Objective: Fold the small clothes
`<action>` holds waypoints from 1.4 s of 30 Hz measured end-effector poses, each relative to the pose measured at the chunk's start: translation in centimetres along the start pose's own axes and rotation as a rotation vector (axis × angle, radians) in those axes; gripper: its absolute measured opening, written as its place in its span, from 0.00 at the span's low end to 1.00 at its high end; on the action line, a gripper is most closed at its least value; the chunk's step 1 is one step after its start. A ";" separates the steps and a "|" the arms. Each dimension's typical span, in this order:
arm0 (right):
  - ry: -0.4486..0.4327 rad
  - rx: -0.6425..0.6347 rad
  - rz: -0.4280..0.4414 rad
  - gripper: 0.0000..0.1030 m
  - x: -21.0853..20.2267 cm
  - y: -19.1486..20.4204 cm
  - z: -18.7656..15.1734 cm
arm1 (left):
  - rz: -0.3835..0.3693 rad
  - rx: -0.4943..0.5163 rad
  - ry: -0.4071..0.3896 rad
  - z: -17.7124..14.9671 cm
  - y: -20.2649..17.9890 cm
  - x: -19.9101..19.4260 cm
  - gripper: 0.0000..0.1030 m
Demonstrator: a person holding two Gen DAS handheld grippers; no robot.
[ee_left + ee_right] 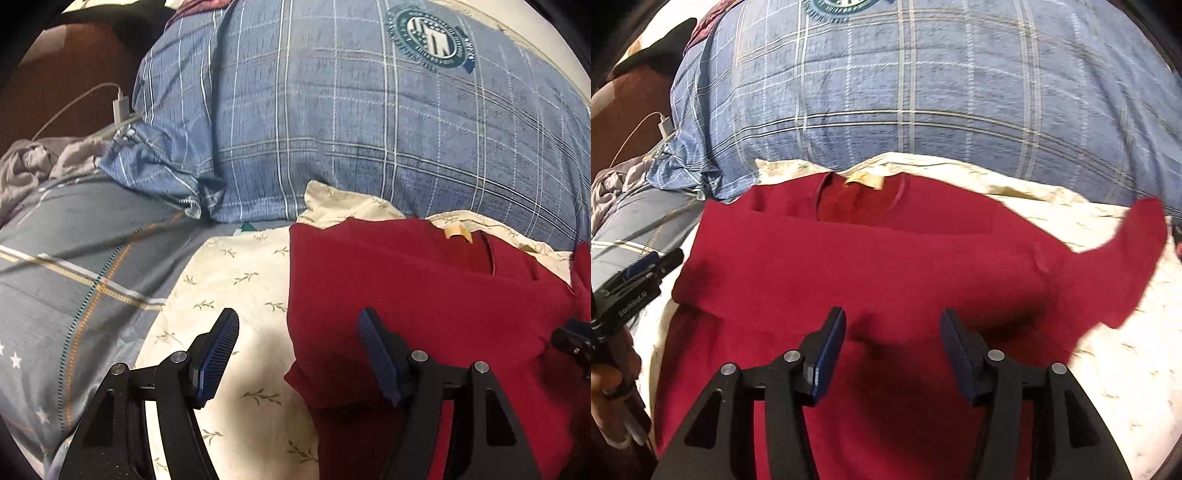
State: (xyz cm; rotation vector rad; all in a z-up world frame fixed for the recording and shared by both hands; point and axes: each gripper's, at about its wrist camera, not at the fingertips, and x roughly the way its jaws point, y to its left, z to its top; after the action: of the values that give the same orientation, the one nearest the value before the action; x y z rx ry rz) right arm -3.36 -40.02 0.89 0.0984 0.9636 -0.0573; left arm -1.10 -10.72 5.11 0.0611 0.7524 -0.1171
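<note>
Fingers on our left gripper (298, 354) and right gripper (892, 352) spread wide, grasping nothing, above the dark red knit shirt (871, 258) spread neckline-up on cream leaf-print sheet (236, 273), presumably for folding.

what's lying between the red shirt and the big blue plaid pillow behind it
A strip of cream leaf-print sheet, bunched along the collar edge of the red knit shirt, separates it from the blue plaid pillow. The right wrist view shows this best.
</note>
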 end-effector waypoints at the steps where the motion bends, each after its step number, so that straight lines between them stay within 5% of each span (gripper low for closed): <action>1: -0.006 0.003 -0.015 0.55 -0.5 -0.4 -0.2 | -0.004 0.000 -0.001 -0.1 0.0 -0.2 0.65; 27: -0.010 0.075 -0.038 0.64 -3.5 -2.0 -3.0 | -0.027 0.011 -0.023 -0.5 0.1 -2.8 0.65; 32: -0.024 0.112 -0.100 0.66 -4.1 -5.2 -3.4 | -0.149 -0.054 0.050 -0.1 0.4 -1.6 0.65; 42: -0.082 0.402 -0.295 0.67 -5.6 -20.2 -1.1 | -0.141 -0.036 0.084 0.4 -0.4 0.9 0.65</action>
State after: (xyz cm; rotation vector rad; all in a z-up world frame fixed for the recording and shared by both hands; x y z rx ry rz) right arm -9.28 -59.95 3.72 0.3210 0.8684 -0.5238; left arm -0.25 -11.19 4.76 -0.0214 0.8422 -0.2359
